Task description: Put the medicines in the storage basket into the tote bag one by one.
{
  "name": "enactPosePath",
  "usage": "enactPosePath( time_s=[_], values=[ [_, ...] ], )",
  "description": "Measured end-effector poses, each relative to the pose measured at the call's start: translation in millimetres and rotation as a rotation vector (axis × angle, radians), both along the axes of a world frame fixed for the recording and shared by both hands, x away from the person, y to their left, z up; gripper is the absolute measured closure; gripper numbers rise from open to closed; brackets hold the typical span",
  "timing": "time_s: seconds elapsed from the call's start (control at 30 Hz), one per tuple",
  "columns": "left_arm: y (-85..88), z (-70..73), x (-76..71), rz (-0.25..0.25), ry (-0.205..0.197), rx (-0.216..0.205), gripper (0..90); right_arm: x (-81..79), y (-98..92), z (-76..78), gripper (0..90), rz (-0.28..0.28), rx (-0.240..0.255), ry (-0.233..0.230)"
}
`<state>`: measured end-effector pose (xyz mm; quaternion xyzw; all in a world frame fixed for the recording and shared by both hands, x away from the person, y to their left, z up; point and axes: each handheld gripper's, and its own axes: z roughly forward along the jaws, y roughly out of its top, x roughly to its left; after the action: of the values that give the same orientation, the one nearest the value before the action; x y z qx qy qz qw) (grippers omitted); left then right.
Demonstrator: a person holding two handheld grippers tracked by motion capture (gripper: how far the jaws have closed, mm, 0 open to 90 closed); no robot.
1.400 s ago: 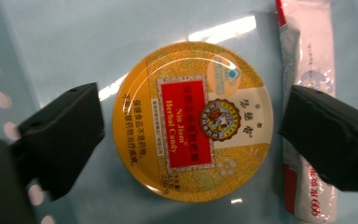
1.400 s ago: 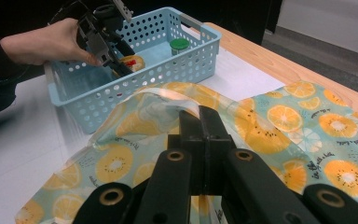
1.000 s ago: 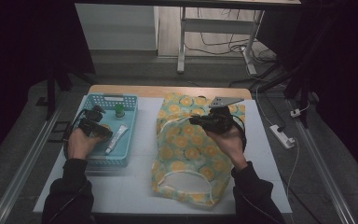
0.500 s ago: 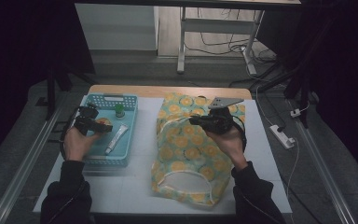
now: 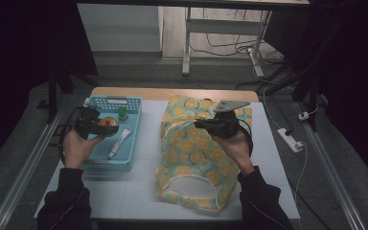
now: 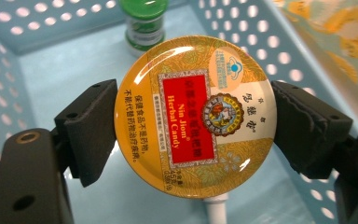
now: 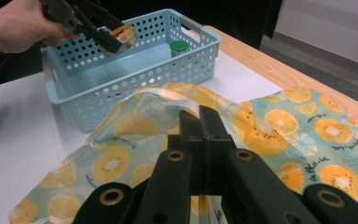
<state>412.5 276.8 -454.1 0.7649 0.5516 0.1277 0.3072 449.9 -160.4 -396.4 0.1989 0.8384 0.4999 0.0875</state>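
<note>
A round yellow candy tin (image 6: 195,114) with a red label sits between the jaws of my left gripper (image 5: 106,125), which is shut on its rim and holds it above the light-blue basket (image 5: 130,103). The tin (image 7: 122,36) also appears in the right gripper view, lifted over the basket (image 7: 135,77). My right gripper (image 7: 200,122) is shut on the upper edge of the orange-print bag (image 5: 191,158), holding that edge raised off the table; the same bag (image 7: 279,126) spreads out flat to the right.
Inside the basket stand a small green-capped jar (image 5: 123,114) and a white tube (image 5: 119,143). The jar (image 6: 145,23) is just beyond the tin. A white mat (image 5: 139,191) covers the wooden table. A power strip (image 5: 290,140) lies right of the table.
My left gripper has risen and shifted slightly right, lifting the candy tin above the basket. The right gripper has stayed put on the bag's edge.
</note>
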Motion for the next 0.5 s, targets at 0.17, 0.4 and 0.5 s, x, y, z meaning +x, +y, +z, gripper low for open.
enactPosePath(
  time_s=[0.17,0.4,0.5],
  values=[
    [-5.8,2.8,-3.9,-0.051,-0.016,-0.048,20.0,1.2,-1.9,-0.1,90.0,-0.007,0.004,0.004],
    [-19.7,9.1,-10.7,-0.106,-0.03,-0.045,20.1,2.1,-2.5,-0.9,90.0,-0.011,0.005,0.007],
    [-28.6,13.7,-14.6,-0.136,-0.043,-0.044,20.1,2.3,-2.5,-1.1,90.0,-0.013,0.003,0.006]
  ],
)
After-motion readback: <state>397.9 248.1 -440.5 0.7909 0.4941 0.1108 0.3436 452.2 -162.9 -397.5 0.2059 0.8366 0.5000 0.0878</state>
